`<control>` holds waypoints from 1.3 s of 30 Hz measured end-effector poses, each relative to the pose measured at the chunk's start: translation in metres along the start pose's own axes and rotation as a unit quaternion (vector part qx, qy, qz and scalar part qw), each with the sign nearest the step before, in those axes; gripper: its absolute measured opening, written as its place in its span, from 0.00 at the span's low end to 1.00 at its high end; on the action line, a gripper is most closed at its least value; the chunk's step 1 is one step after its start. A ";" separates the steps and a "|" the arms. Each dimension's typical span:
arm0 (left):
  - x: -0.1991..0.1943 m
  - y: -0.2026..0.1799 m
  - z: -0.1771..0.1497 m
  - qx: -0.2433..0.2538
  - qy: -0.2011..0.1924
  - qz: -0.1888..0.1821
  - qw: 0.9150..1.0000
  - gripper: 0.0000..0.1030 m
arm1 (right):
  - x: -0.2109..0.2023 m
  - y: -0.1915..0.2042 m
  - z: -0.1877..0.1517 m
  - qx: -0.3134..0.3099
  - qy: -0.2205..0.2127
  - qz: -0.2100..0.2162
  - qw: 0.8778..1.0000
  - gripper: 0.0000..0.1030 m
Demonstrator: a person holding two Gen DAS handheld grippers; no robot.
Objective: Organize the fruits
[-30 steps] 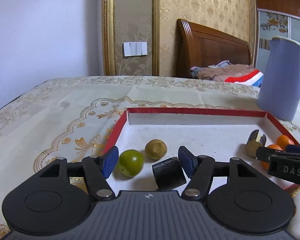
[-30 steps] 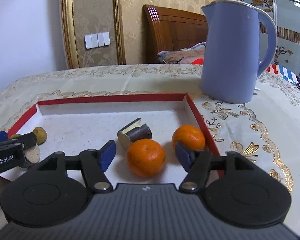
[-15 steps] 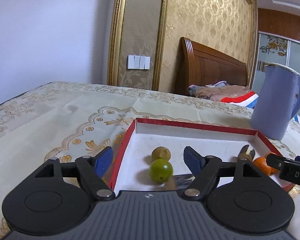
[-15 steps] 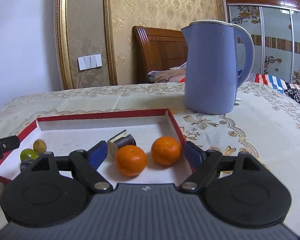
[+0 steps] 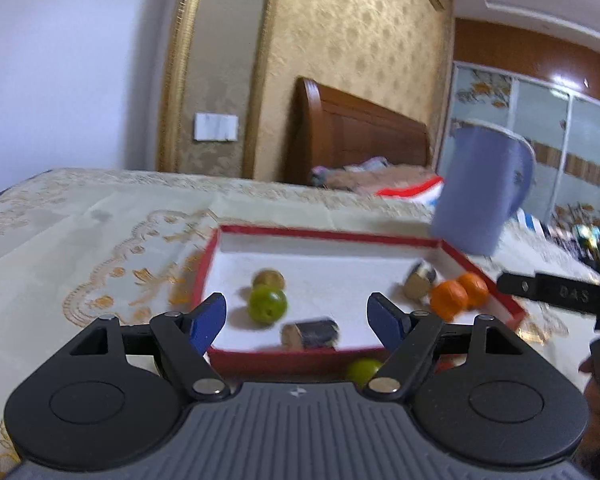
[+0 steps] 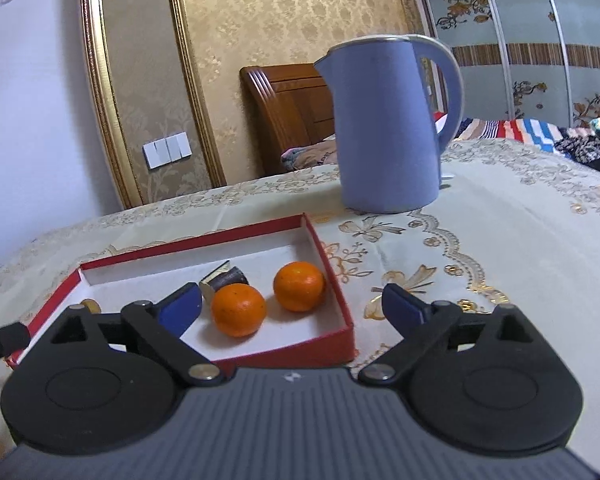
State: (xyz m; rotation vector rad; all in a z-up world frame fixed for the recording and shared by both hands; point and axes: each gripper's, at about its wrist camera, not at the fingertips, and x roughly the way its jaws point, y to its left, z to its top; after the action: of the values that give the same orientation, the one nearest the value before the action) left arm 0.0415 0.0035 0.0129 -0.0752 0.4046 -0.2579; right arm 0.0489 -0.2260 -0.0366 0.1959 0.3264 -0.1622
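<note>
A red-rimmed white tray [image 5: 400, 240] [image 6: 332, 260] lies on the tablecloth. In it are a green fruit [image 5: 267, 304], a brown fruit [image 5: 268, 279], a dark sugarcane piece [image 5: 312, 333], a second cane piece [image 5: 418, 282] [image 6: 222, 278] and two oranges [image 5: 448, 300] [image 6: 238, 310] [image 6: 299, 286]. Another green fruit [image 5: 362, 371] lies on the cloth just before the tray's front wall. My left gripper [image 5: 298, 322] is open and empty, raised before the tray. My right gripper [image 6: 292, 310] is open and empty, above the tray's front right corner.
A tall blue kettle [image 5: 480, 192] [image 6: 388, 128] stands on the cloth behind the tray's right side. The table has a cream embroidered cloth [image 6: 500, 220]. A wooden headboard and bedding lie beyond. The right gripper's arm [image 5: 556, 292] shows at the right of the left wrist view.
Both grippers have pulled back and risen away from the tray, staying open. The fruits in the tray have not moved. The left wrist view is blurred with motion.
</note>
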 end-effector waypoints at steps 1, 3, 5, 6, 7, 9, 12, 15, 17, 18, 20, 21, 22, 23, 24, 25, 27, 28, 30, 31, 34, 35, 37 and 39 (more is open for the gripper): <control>-0.001 -0.002 -0.001 0.006 0.004 -0.004 1.000 0.75 | -0.001 0.001 -0.001 -0.006 0.003 0.000 1.000 0.93; -0.002 -0.005 -0.004 0.012 0.012 -0.018 1.000 0.75 | -0.003 0.002 -0.002 -0.011 -0.001 0.002 1.000 0.93; -0.006 -0.008 -0.007 0.021 0.016 -0.026 0.999 0.75 | -0.006 0.004 -0.003 -0.020 -0.009 -0.005 1.000 0.93; -0.008 -0.009 -0.009 0.024 0.019 -0.031 0.999 0.75 | -0.007 0.005 -0.003 -0.023 -0.011 -0.008 1.000 0.93; -0.010 -0.009 -0.011 0.027 0.023 -0.039 0.999 0.75 | -0.008 0.004 -0.004 -0.023 -0.010 -0.008 1.000 0.93; -0.011 -0.011 -0.017 0.032 0.039 -0.052 0.997 0.75 | -0.011 0.001 -0.005 -0.019 -0.004 -0.008 1.000 0.93; -0.012 -0.015 -0.027 0.044 0.052 -0.053 0.996 0.75 | -0.015 -0.005 -0.007 -0.007 -0.006 -0.013 1.000 0.93; -0.013 -0.018 -0.028 0.040 0.050 -0.038 0.997 0.75 | -0.012 -0.007 -0.007 -0.004 0.002 -0.012 1.000 0.93; -0.011 -0.016 -0.026 0.018 0.052 -0.032 0.998 0.75 | -0.010 -0.006 -0.008 -0.007 0.008 -0.012 1.000 0.93; -0.009 -0.016 -0.026 0.011 0.061 -0.031 0.998 0.75 | -0.010 -0.005 -0.008 -0.007 0.010 -0.011 1.000 0.94; -0.005 -0.019 -0.025 0.007 0.079 -0.034 0.996 0.75 | -0.010 -0.006 -0.008 -0.004 0.010 -0.013 1.000 0.98; -0.004 -0.021 -0.025 0.007 0.080 -0.034 0.996 0.75 | -0.010 -0.007 -0.008 -0.002 0.010 -0.013 1.000 0.98; -0.004 -0.026 -0.025 0.008 0.079 -0.029 0.996 0.75 | -0.009 -0.008 -0.008 0.001 0.012 -0.011 1.000 0.98; -0.004 -0.030 -0.024 0.012 0.080 -0.021 0.997 0.75 | -0.010 -0.008 -0.008 0.003 0.012 -0.010 1.000 0.98; -0.003 -0.034 -0.023 0.018 0.080 -0.015 0.996 0.75 | -0.010 -0.009 -0.008 0.005 0.011 -0.010 1.000 0.98; -0.001 -0.039 -0.022 0.026 0.081 -0.009 0.996 0.75 | -0.010 -0.009 -0.008 0.005 0.010 -0.009 1.000 0.98; 0.006 -0.047 -0.019 0.037 0.089 0.006 0.995 0.75 | -0.010 -0.008 -0.009 0.003 0.010 -0.009 1.000 0.98; 0.010 -0.048 -0.018 0.038 0.092 0.012 0.995 0.75 | -0.010 -0.008 -0.009 0.003 0.010 -0.009 1.000 0.98; 0.016 -0.048 -0.018 0.043 0.097 0.025 0.994 0.75 | -0.010 -0.008 -0.009 0.004 0.010 -0.009 1.000 0.98; 0.018 -0.045 -0.019 0.042 0.099 0.031 0.994 0.75 | -0.009 -0.008 -0.009 0.005 0.012 -0.010 1.000 0.98; 0.023 -0.037 -0.020 0.032 0.105 0.040 0.993 0.76 | -0.007 -0.009 -0.009 0.009 0.019 -0.011 1.000 0.98; 0.025 -0.034 -0.021 0.029 0.104 0.037 0.993 0.77 | -0.007 -0.010 -0.008 0.012 0.018 -0.011 1.000 0.98; 0.031 -0.033 -0.020 0.029 0.111 0.026 0.993 0.77 | -0.008 -0.011 -0.008 0.014 0.016 -0.011 1.000 0.98; 0.038 -0.035 -0.021 0.030 0.124 0.020 0.992 0.77 | -0.008 -0.010 -0.009 0.012 0.015 -0.011 1.000 0.99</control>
State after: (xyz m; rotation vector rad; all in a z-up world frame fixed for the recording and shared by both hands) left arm 0.0587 -0.0411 -0.0167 0.0248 0.6436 -0.2401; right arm 0.0373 -0.2332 -0.0438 0.2183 0.3573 -0.1852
